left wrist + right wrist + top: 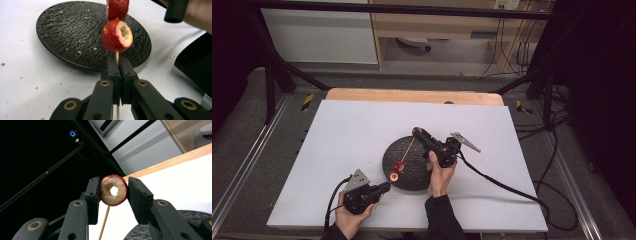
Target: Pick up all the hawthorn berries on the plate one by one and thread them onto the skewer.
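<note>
Seen from above: white table with one round black plate near its middle, one thin wooden skewer slanting across the plate, and three red hawthorn fruits on it, two bunched at the near end and one at the far end. Left gripper at the plate's near rim, held in a hand entering from the bottom edge. Right gripper reaching over the plate's far side, held in the other hand, dark sleeve below.

Closer, from the left gripper view: jaws pressed together on the bare skewer, just below the lowest fruit, its cut face pale with a brown core. Second fruit stacked directly above, touching the first, cut off by the top edge. Textured black plate behind, dotted with crumbs; more crumbs scattered on the white surface. Part of the other hand and gripper at upper right.

From the right gripper view: jaws clamped on either side of the third fruit, a hole through its middle showing daylight. Skewer running down and away beneath the fruit, whether it enters the fruit impossible to tell. Plate rim at lower right, wooden table edge beyond, dark frame bars behind.
</note>
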{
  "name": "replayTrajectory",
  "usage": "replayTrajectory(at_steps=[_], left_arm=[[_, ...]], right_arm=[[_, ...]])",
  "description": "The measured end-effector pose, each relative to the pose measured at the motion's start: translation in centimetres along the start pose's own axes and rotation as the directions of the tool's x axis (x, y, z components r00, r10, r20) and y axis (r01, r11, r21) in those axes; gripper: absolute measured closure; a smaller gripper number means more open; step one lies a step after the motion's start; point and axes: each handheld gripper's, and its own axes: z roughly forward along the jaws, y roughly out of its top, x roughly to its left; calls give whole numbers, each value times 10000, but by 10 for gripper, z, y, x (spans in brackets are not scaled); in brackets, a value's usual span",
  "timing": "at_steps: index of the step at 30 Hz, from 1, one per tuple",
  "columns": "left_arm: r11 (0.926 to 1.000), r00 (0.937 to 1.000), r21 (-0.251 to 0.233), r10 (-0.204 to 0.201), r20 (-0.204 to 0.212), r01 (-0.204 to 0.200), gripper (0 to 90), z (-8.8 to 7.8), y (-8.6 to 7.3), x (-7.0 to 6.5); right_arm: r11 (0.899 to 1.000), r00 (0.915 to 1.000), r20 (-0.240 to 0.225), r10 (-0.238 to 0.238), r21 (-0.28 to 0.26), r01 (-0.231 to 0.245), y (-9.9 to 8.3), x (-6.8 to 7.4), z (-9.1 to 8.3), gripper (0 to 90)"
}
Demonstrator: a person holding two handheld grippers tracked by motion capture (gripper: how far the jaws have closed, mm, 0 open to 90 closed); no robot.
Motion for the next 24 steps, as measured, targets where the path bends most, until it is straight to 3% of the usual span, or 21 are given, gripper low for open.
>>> replayTrajectory(at_steps=[9, 19, 24], left_arm=[[9988, 9989, -178, -462, 105, 464, 886, 9, 2, -6], [9986, 9985, -86, -530, 114, 531, 887, 16, 6, -12], [9981, 9982, -192, -586, -106, 583, 887, 15, 5, -13]], right_arm=[[9999, 9999, -45, 137, -87, -138, -4, 0, 1, 634], [9998, 9999, -104, 46, -212, -48, -2, 2, -2, 635], [9997, 9999, -98, 47, -226, -50, -2, 0, -1, 635]])
